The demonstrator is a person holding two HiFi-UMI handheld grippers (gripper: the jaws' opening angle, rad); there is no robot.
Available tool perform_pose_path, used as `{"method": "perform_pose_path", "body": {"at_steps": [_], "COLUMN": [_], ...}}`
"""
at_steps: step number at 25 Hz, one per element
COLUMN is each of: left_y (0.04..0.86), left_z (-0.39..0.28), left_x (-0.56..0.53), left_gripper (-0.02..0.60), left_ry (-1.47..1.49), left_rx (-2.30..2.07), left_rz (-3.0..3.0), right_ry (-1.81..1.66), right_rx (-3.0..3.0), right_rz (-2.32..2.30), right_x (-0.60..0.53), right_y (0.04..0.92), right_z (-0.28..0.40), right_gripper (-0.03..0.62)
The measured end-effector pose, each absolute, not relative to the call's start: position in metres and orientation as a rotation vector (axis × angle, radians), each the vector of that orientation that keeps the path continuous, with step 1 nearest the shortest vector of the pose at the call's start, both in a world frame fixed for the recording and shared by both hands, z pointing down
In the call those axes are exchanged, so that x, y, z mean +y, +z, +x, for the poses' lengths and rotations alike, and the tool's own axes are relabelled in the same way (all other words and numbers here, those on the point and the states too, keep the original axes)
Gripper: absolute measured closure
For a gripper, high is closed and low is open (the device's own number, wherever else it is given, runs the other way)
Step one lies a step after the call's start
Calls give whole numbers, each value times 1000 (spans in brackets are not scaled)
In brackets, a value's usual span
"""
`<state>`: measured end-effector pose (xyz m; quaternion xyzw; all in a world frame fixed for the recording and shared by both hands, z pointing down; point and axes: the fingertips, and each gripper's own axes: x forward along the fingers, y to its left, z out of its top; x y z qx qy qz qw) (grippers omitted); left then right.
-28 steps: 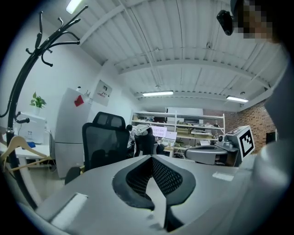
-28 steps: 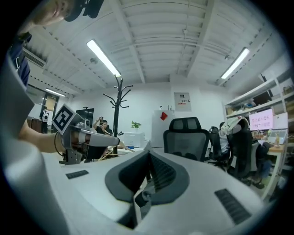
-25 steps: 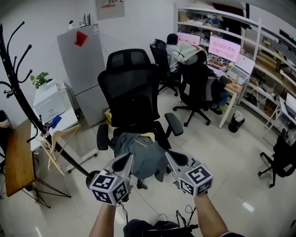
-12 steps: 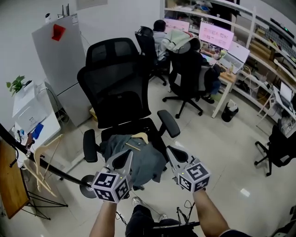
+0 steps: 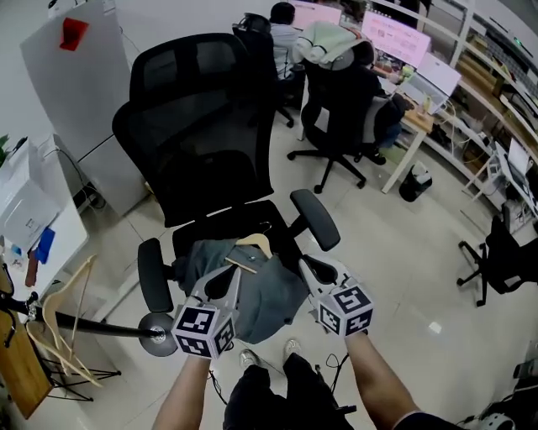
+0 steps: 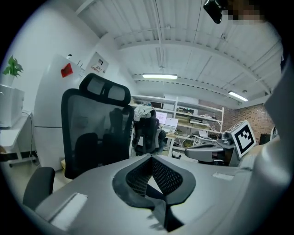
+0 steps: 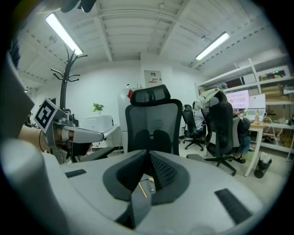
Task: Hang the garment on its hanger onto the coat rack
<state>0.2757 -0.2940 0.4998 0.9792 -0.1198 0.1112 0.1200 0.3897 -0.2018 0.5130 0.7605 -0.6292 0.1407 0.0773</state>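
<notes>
A grey-blue garment [image 5: 262, 292] on a wooden hanger [image 5: 252, 249] lies on the seat of a black mesh office chair [image 5: 202, 151]. Both grippers hover over the garment's near edge and touch nothing. My left gripper [image 5: 229, 274] has its jaws together and empty, and its own view looks past them at the chair back [image 6: 96, 128]. My right gripper [image 5: 308, 267] is opening to a narrow slit with nothing between the jaws; a bit of the hanger [image 7: 142, 189] shows through. The black coat rack [image 5: 80, 324] stands to the left, with its hooked top [image 7: 67, 69] in the right gripper view.
Bare wooden hangers [image 5: 59, 327] dangle from the rack beside a wooden table [image 5: 15, 378]. A white cabinet [image 5: 67, 76] stands behind the chair. At the back, a person [image 5: 282, 25] sits at a desk among other office chairs [image 5: 336, 109], near a bin [image 5: 415, 181].
The head view has closed in on the chair and tilted down, so the rack's top has slid out at the left. Both grippers stay over the garment's near edge.
</notes>
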Motion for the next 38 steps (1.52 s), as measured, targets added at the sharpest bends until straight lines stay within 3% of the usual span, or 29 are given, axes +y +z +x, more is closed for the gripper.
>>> {"method": "perform_pose_path", "body": {"at_steps": [6, 7, 8, 9, 14, 16, 23, 29, 32, 38], "left_y": [553, 565, 578, 592, 657, 678, 733, 745, 744, 753], "left_z": [300, 303, 306, 310, 334, 338, 336, 335, 334, 329], "left_x": [-314, -316, -317, -318, -325, -330, -327, -335, -338, -343], "left_gripper": [578, 578, 578, 578, 578, 578, 578, 578, 577, 577], "left_ry": [389, 403, 420, 436, 486, 503, 595, 618, 609, 609], "left_rx": [-412, -422, -430, -435, -424, -432, -452, -466, -465, -467], "left_rz": [2777, 2763, 2749, 2732, 2671, 2650, 2553, 2524, 2517, 2499], "right_ry": [537, 587, 640, 685, 820, 917, 1217, 1196, 1219, 1271], "right_rx": [-1798, -1809, -1826, -1843, -1859, -1850, -1791, -1726, -1790, -1819], "right_rz": [2193, 2163, 2131, 2099, 1977, 1948, 1797, 1733, 1671, 1623], "right_x": [-230, -234, -239, -243, -266, -277, -290, -314, -322, -335], "right_y": [595, 614, 635, 654, 748, 784, 872, 885, 887, 893], "right_z": [429, 432, 432, 432, 445, 451, 451, 452, 443, 437], "right_gripper": [549, 519, 427, 401, 398, 339, 339, 344, 391, 402]}}
